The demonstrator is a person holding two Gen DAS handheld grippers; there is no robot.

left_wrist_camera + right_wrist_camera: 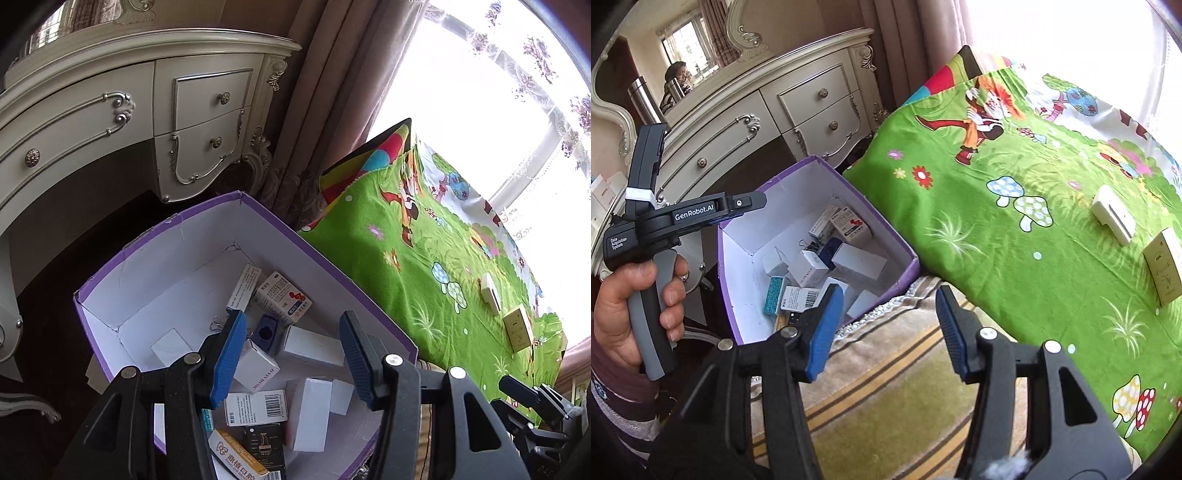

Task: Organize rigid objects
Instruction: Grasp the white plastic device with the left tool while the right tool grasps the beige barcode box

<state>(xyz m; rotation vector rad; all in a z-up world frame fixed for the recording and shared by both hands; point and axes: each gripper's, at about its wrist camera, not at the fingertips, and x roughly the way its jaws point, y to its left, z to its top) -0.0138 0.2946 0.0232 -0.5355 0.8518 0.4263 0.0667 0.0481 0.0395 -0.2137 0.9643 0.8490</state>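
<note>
A purple-rimmed white cardboard box (pixel 177 236) holds several small cartons, a blue pencil sharpener (pixel 266 331) and a binder clip. My left gripper (pixel 291 354) hangs open and empty just above the box's contents. The box also shows in the right wrist view (pixel 738 254). My right gripper (pixel 890 325) is open and empty, over a striped blanket beside the box. On the green cartoon sheet lie a white box (pixel 1113 214) and a beige box (pixel 1163 271); both also show in the left wrist view, white (pixel 489 291) and beige (pixel 519 326).
A cream dressing table with drawers (pixel 110 122) stands behind the box, and curtains (pixel 325 92) hang next to a bright window. The striped blanket (pixel 894 398) covers the near bed edge. A hand holds the left gripper's handle (pixel 646 295).
</note>
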